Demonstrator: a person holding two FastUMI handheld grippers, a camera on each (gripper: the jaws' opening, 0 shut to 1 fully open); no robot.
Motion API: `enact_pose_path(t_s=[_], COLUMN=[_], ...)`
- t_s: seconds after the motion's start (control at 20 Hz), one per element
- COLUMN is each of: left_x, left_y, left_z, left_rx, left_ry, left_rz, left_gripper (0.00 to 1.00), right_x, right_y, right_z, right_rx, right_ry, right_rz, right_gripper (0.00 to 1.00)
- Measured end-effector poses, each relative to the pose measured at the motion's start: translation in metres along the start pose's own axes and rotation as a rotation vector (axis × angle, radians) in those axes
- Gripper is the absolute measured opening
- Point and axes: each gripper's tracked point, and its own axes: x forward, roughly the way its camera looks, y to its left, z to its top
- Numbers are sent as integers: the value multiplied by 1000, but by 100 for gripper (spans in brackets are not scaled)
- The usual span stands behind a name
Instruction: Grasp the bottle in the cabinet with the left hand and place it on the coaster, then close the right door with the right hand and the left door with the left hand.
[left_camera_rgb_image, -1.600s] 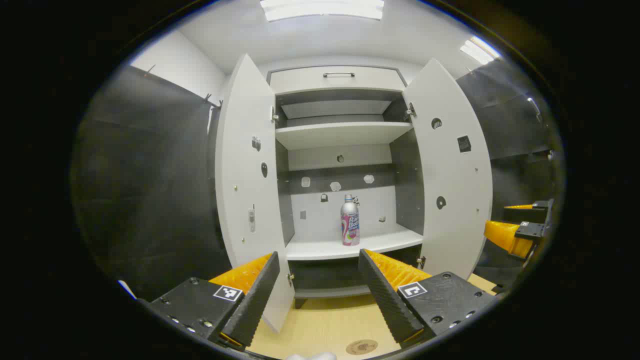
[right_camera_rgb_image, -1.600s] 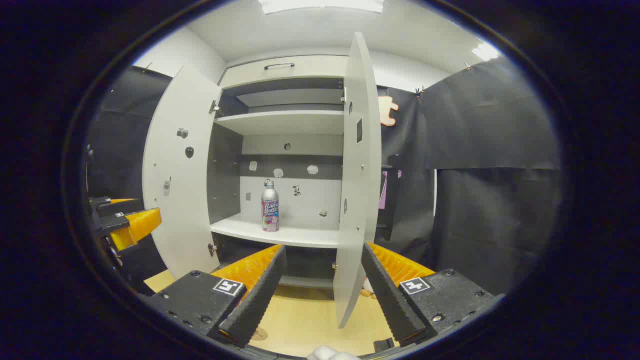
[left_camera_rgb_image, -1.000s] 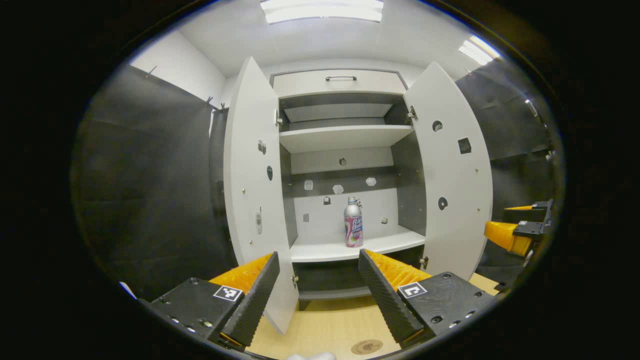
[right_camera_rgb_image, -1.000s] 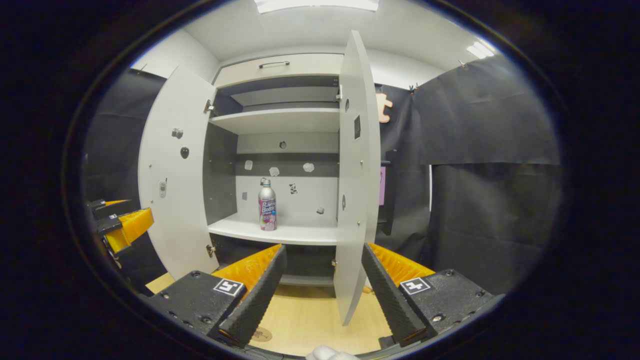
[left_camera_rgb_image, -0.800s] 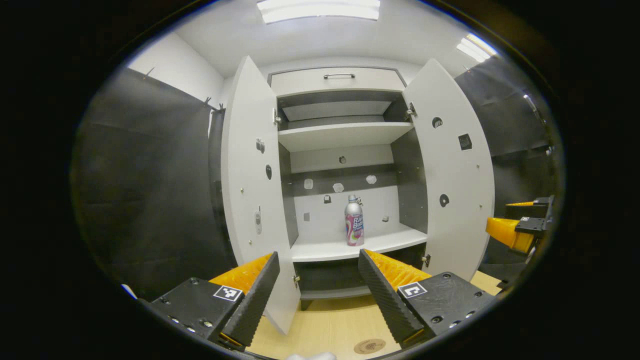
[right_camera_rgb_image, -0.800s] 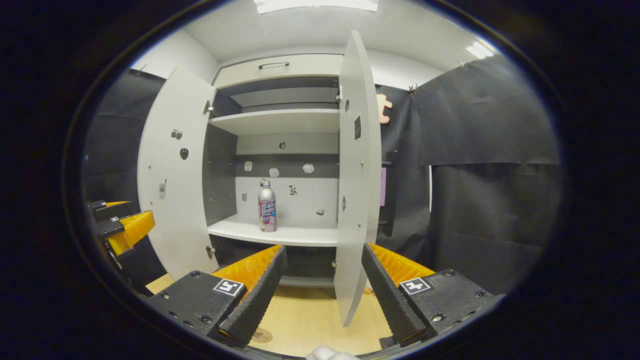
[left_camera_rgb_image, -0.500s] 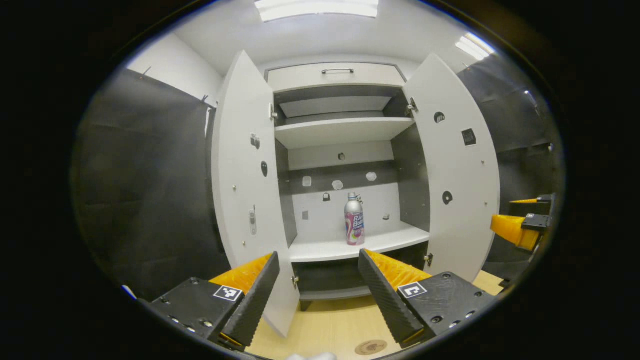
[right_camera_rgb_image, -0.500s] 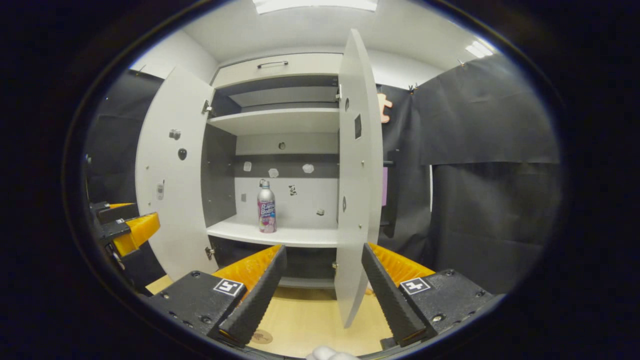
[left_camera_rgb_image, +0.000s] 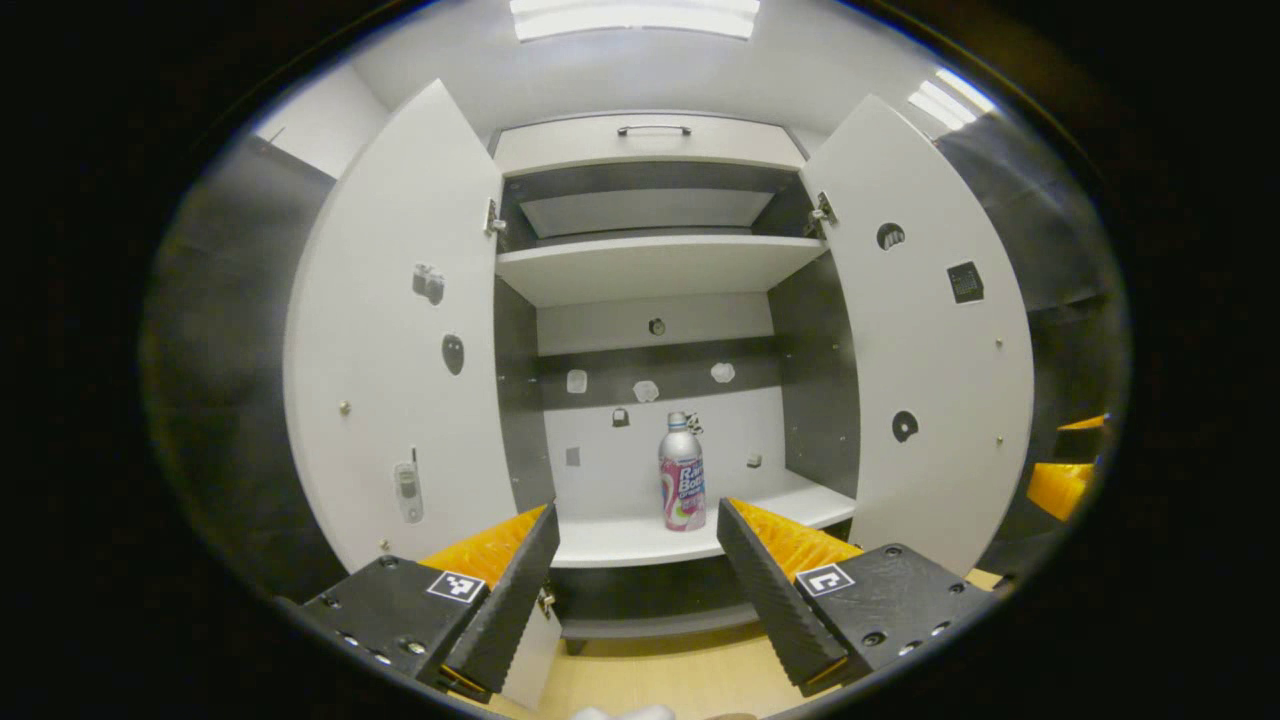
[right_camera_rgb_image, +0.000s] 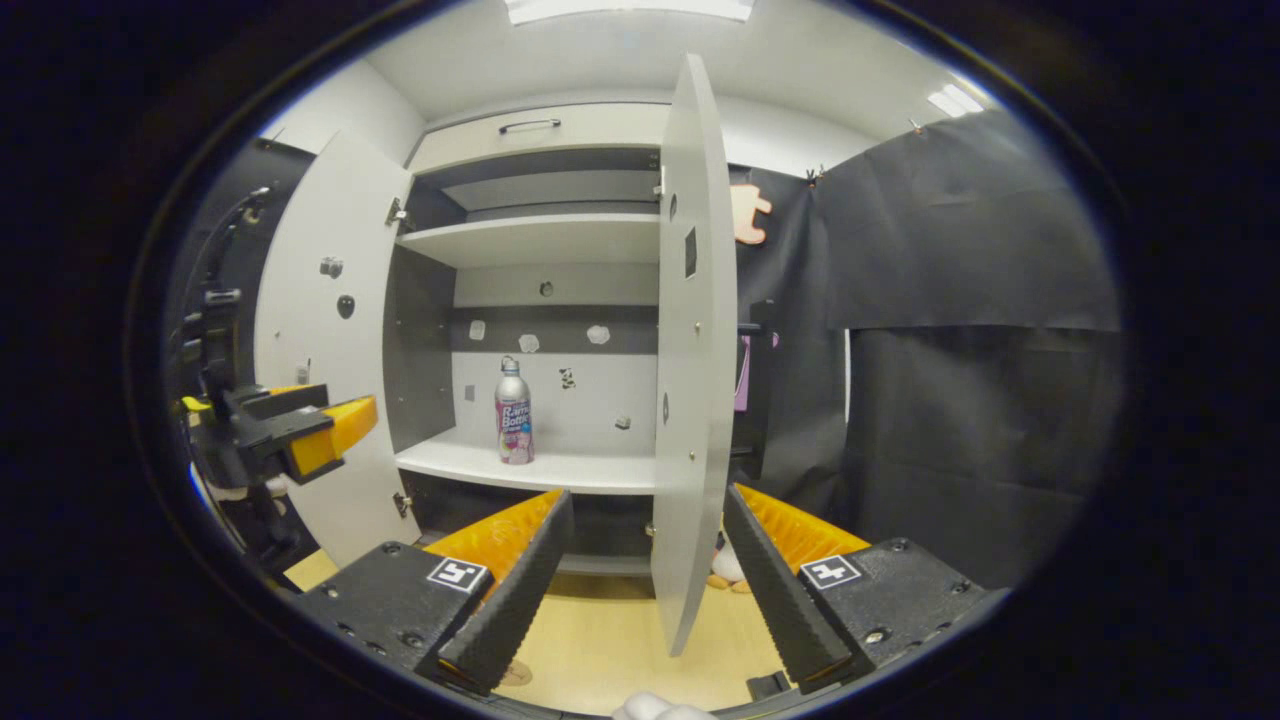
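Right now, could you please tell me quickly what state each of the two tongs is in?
Left tongs: open, holding nothing; the bottle stands ahead on the cabinet shelf.
Right tongs: open, holding nothing.

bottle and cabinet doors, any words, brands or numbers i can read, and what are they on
Nothing can be quoted with confidence.
Bottle: the label carries print, too small and blurred to read.
Dark square sticker on the right door: too small to read.
Square marker on the left gripper: a black-and-white pattern, no words.
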Motion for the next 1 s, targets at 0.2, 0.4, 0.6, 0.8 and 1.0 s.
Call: enact_pose_path(t_s=[0.2, 0.4, 0.6, 0.8, 1.0], left_x=[61, 128, 186, 234, 265], left_y=[-11, -21, -29, -33, -31], left_z=[12, 7, -13, -36, -58], left_rx=[12, 22, 24, 32, 8], left_ry=[-35, -18, 16, 40, 90], left_rz=[-13, -16, 13, 39, 51], left_gripper=[97, 97, 97, 97, 98], right_x=[-6, -9, -12, -12, -10], right_y=[-3, -7, -13, -21, -32], right_z=[2, 7, 7, 2, -5], right_rx=[4, -1, -14, -16, -23], right_ry=[13, 17, 24, 52, 77], right_rz=[-11, -37, -66, -102, -133], right_gripper=[97, 99, 99, 99, 99])
